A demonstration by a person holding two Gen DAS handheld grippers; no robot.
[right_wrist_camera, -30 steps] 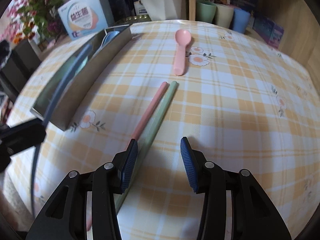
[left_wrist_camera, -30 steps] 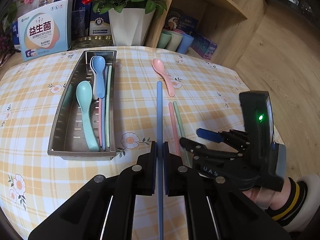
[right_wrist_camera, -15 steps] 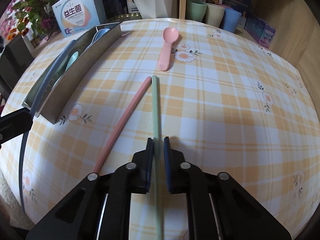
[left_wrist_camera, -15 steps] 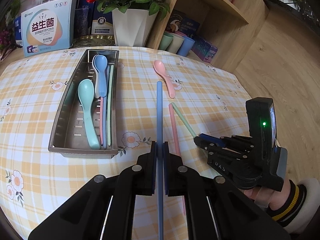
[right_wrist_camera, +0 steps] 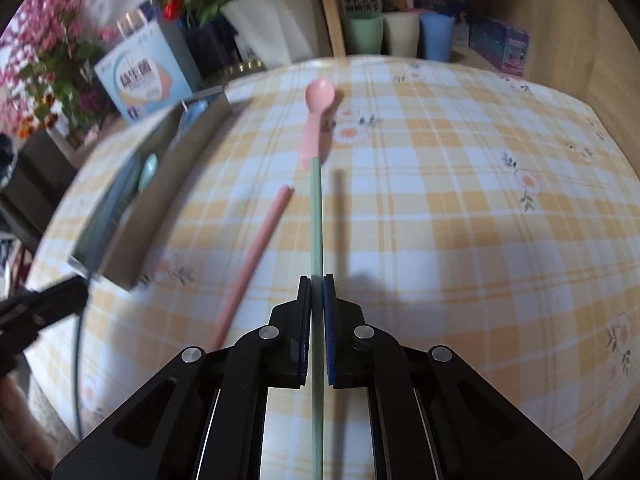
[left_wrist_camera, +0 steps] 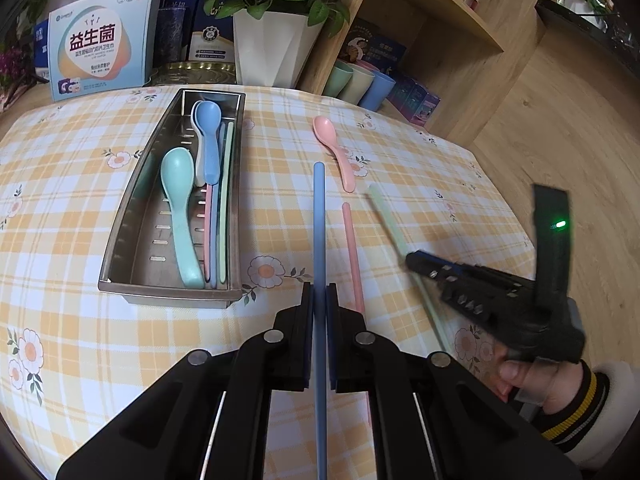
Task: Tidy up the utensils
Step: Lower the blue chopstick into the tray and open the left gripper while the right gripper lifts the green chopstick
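Observation:
My left gripper is shut on a blue chopstick that points forward over the checked tablecloth. My right gripper is shut on a green chopstick, lifted off the cloth; both show in the left wrist view, the right gripper and the green chopstick. A pink chopstick and a pink spoon lie on the cloth. The steel tray to the left holds a green spoon, a blue spoon and several chopsticks.
A white flower pot, a printed box and three cups stand behind the table. A wooden shelf rises at the back right. The table's right edge drops to a wooden floor.
My right gripper closed on the green chopstick and lifted it off the cloth, swinging it away from the pink one. My left gripper kept hold of the blue chopstick.

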